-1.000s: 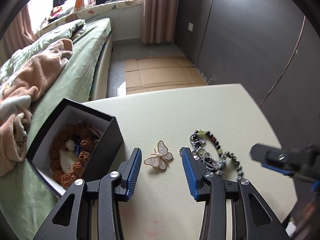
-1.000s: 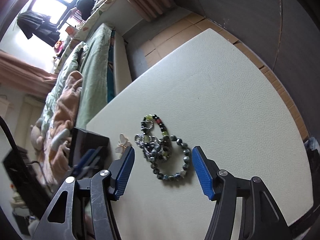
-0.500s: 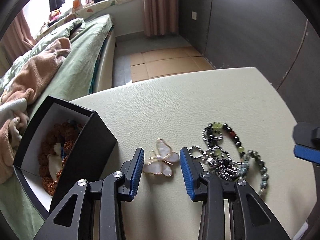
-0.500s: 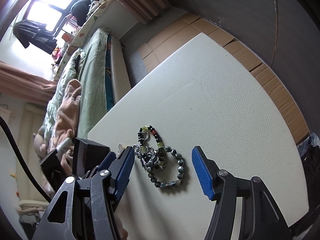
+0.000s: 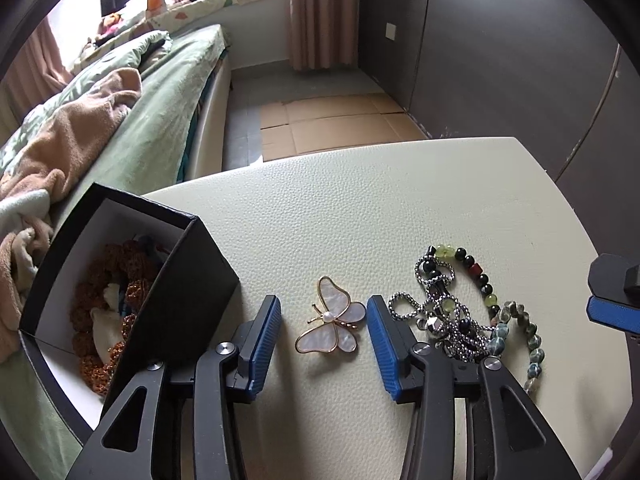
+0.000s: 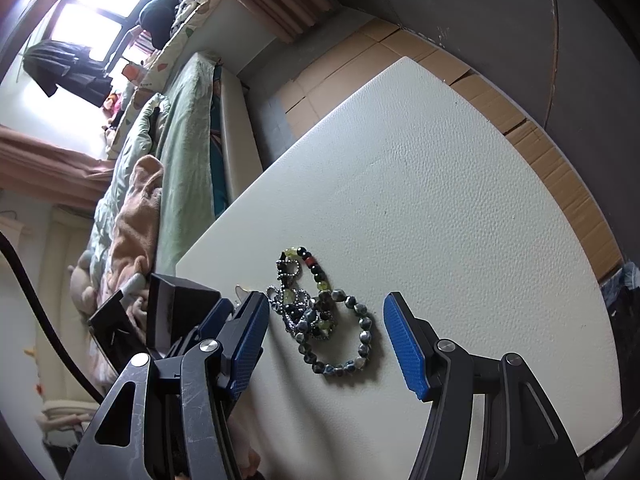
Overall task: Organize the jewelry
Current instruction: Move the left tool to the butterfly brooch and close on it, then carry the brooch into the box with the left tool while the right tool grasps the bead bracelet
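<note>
Left wrist view: one butterfly brooch (image 5: 332,322) untouched between spread left hand-held gripper (image 5: 323,344) pads, one black box (image 5: 132,300) alongside.

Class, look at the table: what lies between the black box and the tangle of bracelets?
The butterfly brooch, framed by the open left gripper; left wrist view shows it.

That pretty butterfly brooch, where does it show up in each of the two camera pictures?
Left wrist view: the butterfly brooch lies on the table low in the middle, between the left gripper's open blue fingers, touching neither.
Right wrist view: only a pale wing tip peeks out above the gripper finger on the picture's left side, left of the beads.
Shared landmark: the tangle of bead bracelets, just right of the brooch in both.
</note>
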`<state>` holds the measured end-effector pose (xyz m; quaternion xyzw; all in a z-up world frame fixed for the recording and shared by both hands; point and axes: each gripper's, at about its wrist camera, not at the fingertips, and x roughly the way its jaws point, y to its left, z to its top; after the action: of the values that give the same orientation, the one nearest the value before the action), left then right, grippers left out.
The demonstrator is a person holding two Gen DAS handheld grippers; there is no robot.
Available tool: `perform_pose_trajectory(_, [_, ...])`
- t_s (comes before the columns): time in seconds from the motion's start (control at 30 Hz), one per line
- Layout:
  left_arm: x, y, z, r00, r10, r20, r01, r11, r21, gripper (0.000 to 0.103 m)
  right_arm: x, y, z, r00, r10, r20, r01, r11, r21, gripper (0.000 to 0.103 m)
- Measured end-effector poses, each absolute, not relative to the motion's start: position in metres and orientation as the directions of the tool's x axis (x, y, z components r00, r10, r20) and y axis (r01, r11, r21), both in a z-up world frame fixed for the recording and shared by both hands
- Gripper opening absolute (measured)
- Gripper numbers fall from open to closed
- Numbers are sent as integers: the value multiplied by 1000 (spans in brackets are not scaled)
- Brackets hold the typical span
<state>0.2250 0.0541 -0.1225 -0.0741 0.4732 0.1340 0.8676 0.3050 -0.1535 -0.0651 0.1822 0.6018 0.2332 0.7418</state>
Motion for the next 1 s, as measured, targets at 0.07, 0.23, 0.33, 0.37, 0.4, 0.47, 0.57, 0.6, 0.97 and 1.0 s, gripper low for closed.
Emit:
perform_pose_trajectory(0.07, [223,56,-121,513,159,-844,-312,950,-10,28,304,-152,-66,167,563,-810,-130,827,548,61])
perform_pose_trajectory(0.23, [216,63,-118,519,115,-847,-334,940,-77,19,300,-147,-66,161,556,-816,-147,831,537,61])
perform_pose_trajectory(0.33, [211,63,-112,530,107,-841,-330,940,-89,12,297,-146,-67,160,547,-822,-158,836,525,61])
perform_pose_trajectory(0.37, [210,63,-111,534,99,-840,-328,939,-98,12,297,-146,-67,159,542,-825,-162,839,520,61])
perform_pose_trajectory(0.4, [208,63,-110,536,94,-839,-327,939,-103,12,296,-146,-68,160,539,-827,-163,841,516,61])
perform_pose_trajectory(0.47, [205,63,-109,537,82,-840,-326,938,-116,12,295,-146,-68,167,525,-834,-172,849,500,61])
perform_pose_trajectory(0.57, [199,66,-104,546,65,-835,-328,934,-142,12,293,-145,-69,181,494,-850,-193,866,462,61])
perform_pose_trajectory(0.6, [197,67,-102,551,64,-832,-328,934,-145,12,292,-145,-69,182,487,-854,-198,869,454,61])
perform_pose_trajectory(0.97, [173,81,-72,613,53,-788,-348,914,-209,12,291,-140,-81,176,415,-893,-244,897,369,49])
perform_pose_trajectory(1.0, [172,83,-70,616,52,-786,-350,912,-214,12,290,-139,-82,178,402,-898,-248,902,354,48])
